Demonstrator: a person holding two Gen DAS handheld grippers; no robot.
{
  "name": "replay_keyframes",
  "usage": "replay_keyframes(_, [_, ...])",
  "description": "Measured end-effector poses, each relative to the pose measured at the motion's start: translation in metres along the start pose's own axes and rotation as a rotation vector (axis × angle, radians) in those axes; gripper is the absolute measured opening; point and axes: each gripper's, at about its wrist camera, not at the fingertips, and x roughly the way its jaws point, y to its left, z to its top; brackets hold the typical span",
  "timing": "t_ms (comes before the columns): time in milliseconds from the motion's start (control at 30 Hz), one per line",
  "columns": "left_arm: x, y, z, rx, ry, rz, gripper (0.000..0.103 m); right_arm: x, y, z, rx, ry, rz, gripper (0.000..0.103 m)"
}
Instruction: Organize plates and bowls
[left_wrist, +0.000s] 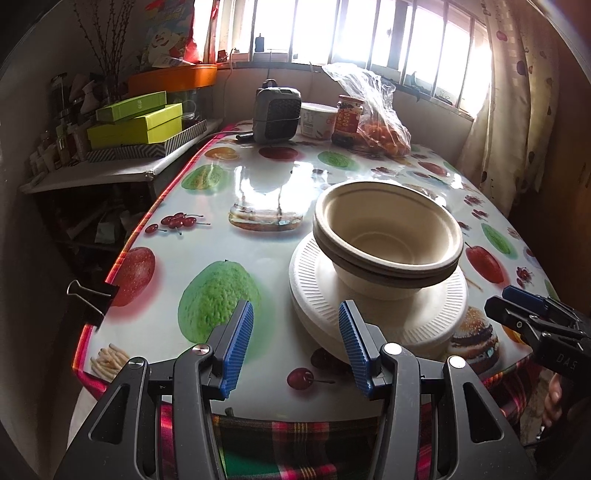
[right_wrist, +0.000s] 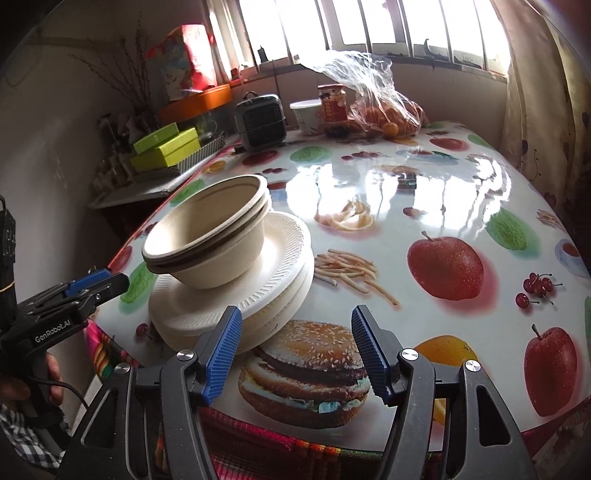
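Bowls (left_wrist: 388, 236), beige moulded fibre, round with rolled rims, nested one in another and sitting tilted atop the plates (left_wrist: 376, 306). Plates: white, round, ribbed rims, several stacked unevenly, resting on the near edge of the table (left_wrist: 258, 192). Table covering: glossy plastic printed with fruit, fries and a burger, over a plaid cloth at the front edge, pinned by a black binder clip (left_wrist: 90, 297) on the left side.

My left gripper (left_wrist: 297, 345): black frame, blue ridged pads, jaws apart and holding nothing, just short of the plate stack. My right gripper (right_wrist: 295, 350): same build, jaws apart and empty, over the printed burger, its left finger just beside the plate edge.

Far end of table: grey boxy fan heater (left_wrist: 276, 112), white tub (left_wrist: 318, 120), red-labelled jar (left_wrist: 347, 120), clear crinkled bag of oranges (left_wrist: 376, 118). Side shelf to the left: green rectangular boxes (left_wrist: 136, 122).
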Motion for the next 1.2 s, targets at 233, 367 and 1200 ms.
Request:
replay_keyframes(233, [0.005, 0.000, -0.015, 0.001, 0.020, 0.004, 0.053, 0.002, -0.004, -0.013, -0.008, 0.009, -0.022, 0.066])
replay_keyframes(367, [0.009, 0.000, -0.019, 0.005, 0.030, 0.007, 0.054, 0.003, -0.005, -0.018, -0.017, 0.011, -0.038, 0.068])
replay_keyframes(1200, [0.030, 0.001, -0.033, 0.004, 0.089, 0.030, 0.054, 0.022, -0.005, -0.031, -0.034, 0.060, -0.142, 0.081])
